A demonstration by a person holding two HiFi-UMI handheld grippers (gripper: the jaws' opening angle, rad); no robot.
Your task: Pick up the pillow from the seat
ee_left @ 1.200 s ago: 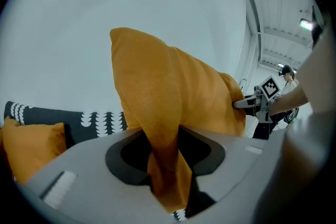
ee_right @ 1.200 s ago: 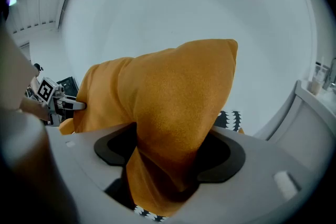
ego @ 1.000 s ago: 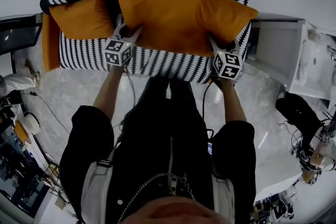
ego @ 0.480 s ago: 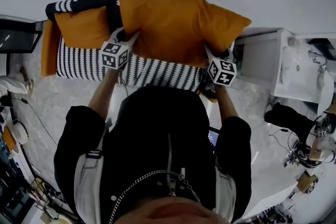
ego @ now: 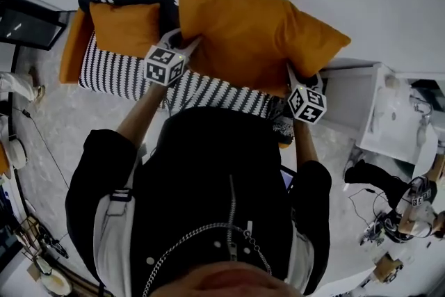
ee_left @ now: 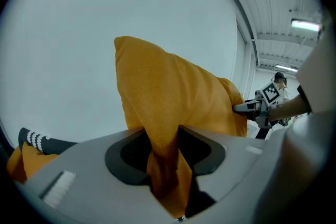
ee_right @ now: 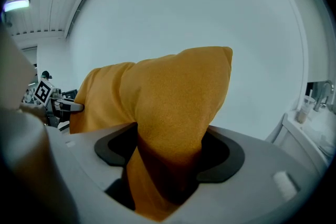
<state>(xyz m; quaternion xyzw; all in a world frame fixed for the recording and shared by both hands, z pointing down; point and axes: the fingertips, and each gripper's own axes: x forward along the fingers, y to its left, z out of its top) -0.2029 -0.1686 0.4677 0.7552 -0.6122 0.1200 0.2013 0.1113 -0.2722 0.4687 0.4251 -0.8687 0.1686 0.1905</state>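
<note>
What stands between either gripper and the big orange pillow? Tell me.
Nothing visible does. The left gripper and the right gripper are each shut on an end of the pillow, fabric pinched between the jaws, and it hangs above the striped seat.

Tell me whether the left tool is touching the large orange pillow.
Touching. The left gripper view shows the left tool shut on a corner of the large orange pillow, fabric pinched between both jaws.
</note>
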